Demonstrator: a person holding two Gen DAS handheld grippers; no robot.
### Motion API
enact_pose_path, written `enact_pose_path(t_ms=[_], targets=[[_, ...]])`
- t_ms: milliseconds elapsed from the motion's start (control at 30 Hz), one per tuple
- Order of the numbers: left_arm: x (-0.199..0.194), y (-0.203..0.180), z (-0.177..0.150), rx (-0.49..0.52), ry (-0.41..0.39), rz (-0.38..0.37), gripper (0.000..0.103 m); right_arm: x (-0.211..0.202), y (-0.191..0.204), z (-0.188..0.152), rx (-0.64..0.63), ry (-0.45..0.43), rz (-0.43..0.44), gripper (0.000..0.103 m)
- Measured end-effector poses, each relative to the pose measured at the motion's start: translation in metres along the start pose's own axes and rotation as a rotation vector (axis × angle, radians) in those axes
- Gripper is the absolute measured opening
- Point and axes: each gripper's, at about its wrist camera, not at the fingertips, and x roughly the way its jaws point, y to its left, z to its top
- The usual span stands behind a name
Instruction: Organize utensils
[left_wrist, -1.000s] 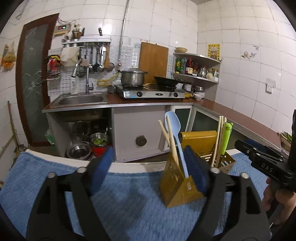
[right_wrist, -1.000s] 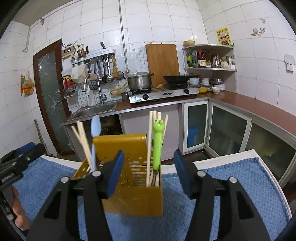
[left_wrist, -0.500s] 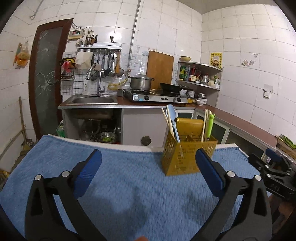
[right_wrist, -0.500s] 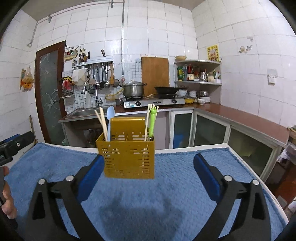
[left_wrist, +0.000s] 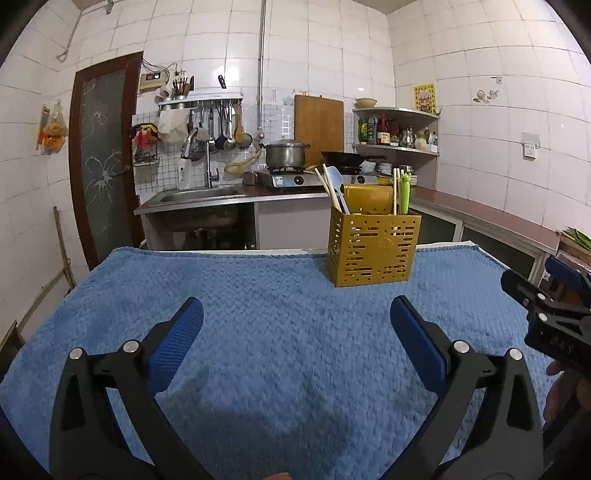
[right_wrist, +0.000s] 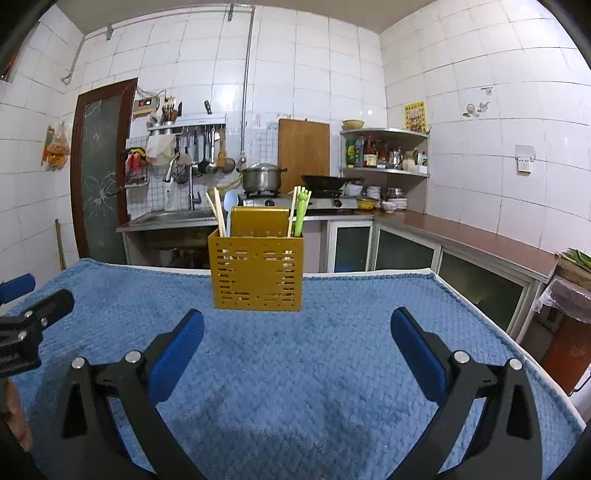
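A yellow perforated utensil holder (left_wrist: 373, 253) (right_wrist: 256, 273) stands upright near the far edge of a blue towel (left_wrist: 277, 332) (right_wrist: 295, 362). In it stand wooden chopsticks (right_wrist: 218, 214), a pale blue spoon (right_wrist: 229, 210) and a green frog-topped utensil (right_wrist: 301, 212). My left gripper (left_wrist: 295, 328) is open, well back from the holder, with only towel between its blue pads. My right gripper (right_wrist: 295, 328) is open too, straight in front of the holder and apart from it. Each view shows the other gripper at its edge.
Behind the towel-covered table run a steel sink (left_wrist: 199, 194), a gas stove with a pot (left_wrist: 286, 155) and a wok, a corner shelf of bottles (right_wrist: 384, 151) and a brown counter (right_wrist: 461, 232). A person's hand (left_wrist: 557, 387) holds the right gripper.
Both grippers have drawn back from the holder and opened wide. One second ago their pads stood on either side of it; it now stands alone on the towel.
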Motion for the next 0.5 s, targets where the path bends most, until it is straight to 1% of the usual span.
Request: enact_pose_path(t_ms=[100,167,233,333,433,500], targets=[[-0.004,0.002,-0.007,-0.008,-0.037,0.025,0.098,-0.002,-0.001,-0.003,0.006,-0.006,-0.004,0.099],[-0.001,0.003,-0.013,-0.008,-0.029,0.024,0.098,-0.002,-0.002,-0.005,0.017,0.0,0.001,0.099],[0.001,0.003,-0.019,-0.002,-0.012,0.007,0.098,-0.002,-0.003,-0.007,0.023,0.002,0.006,0.099],[0.004,0.001,-0.022,0.011,-0.008,-0.002,0.098,-0.002,-0.003,-0.009,0.014,-0.002,0.005,0.099],[0.002,-0.003,-0.025,0.031,-0.024,-0.009,0.098,-0.006,-0.002,-0.012,0.008,-0.008,0.007,0.099],[0.0,-0.005,-0.026,0.043,-0.041,0.001,0.098,-0.007,-0.002,-0.012,0.013,-0.011,0.008,0.099]])
